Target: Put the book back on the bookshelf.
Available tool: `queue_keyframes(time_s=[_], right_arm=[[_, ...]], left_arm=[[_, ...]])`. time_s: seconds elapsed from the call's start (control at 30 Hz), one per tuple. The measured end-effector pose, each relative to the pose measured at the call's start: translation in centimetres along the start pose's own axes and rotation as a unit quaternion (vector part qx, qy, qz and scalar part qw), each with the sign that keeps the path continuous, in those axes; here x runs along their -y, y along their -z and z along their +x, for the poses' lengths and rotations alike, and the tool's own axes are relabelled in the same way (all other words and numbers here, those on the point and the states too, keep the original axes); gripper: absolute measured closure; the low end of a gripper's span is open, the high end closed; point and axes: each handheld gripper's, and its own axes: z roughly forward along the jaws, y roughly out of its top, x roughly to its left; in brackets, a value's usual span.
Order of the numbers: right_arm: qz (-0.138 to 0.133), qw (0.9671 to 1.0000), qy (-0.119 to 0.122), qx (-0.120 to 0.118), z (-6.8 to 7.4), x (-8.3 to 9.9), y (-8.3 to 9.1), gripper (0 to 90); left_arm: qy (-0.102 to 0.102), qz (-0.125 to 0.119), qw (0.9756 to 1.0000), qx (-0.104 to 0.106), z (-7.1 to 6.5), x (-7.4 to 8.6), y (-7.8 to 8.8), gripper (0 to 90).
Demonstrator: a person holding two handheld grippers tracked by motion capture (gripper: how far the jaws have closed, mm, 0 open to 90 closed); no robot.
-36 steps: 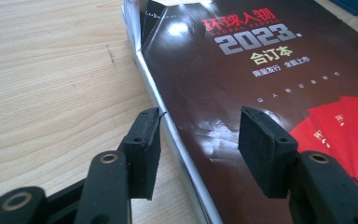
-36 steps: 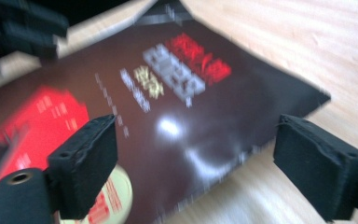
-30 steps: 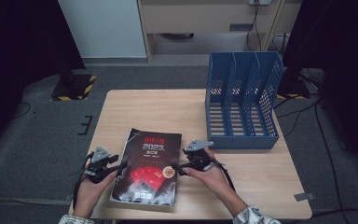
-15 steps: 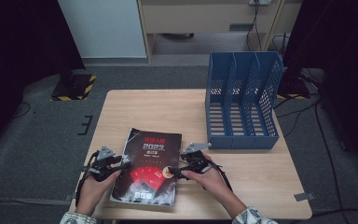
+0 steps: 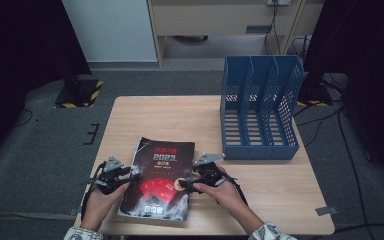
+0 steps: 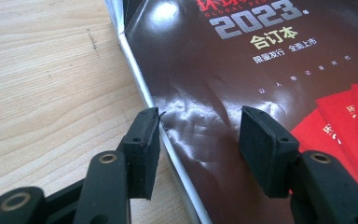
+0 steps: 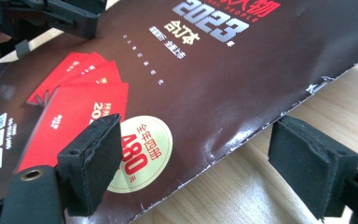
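Note:
A thick magazine [image 5: 160, 182] with a dark glossy cover, red cards and "2023" printed on it lies flat near the table's front edge. My left gripper [image 5: 131, 177] is at its left side. In the left gripper view the jaws [image 6: 200, 126] stand open astride the magazine's [image 6: 242, 70] spine edge, one pad over the wood and one over the cover. My right gripper [image 5: 186, 186] is at the right side. Its jaws [image 7: 196, 135] are wide open astride the worn right edge of the magazine [image 7: 205, 70], near a round cream price sticker [image 7: 140, 151].
A blue three-slot file rack [image 5: 260, 110] stands upright at the table's back right. The wooden table [image 5: 180, 120] has bare room behind the magazine and to the right of my right hand. Dark floor and cables surround the table.
My right gripper has edged slightly left, further over the magazine's right edge. The left gripper and the magazine have stayed where they were.

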Motion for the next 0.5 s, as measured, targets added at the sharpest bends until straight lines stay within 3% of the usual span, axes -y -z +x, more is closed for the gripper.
queue_keyframes(time_s=[0.3,0.5], right_arm=[[-0.026,0.9993,0.002,-0.027,0.8,-1.7,0.2,17.4],[-0.011,0.9987,0.008,-0.050,1.5,-2.4,-1.4,18.2]], left_arm=[[0.007,-0.005,1.0000,0.002,0.2,0.2,0.0,47.8],[0.010,-0.012,0.9999,0.005,0.3,0.4,0.0,47.8]])
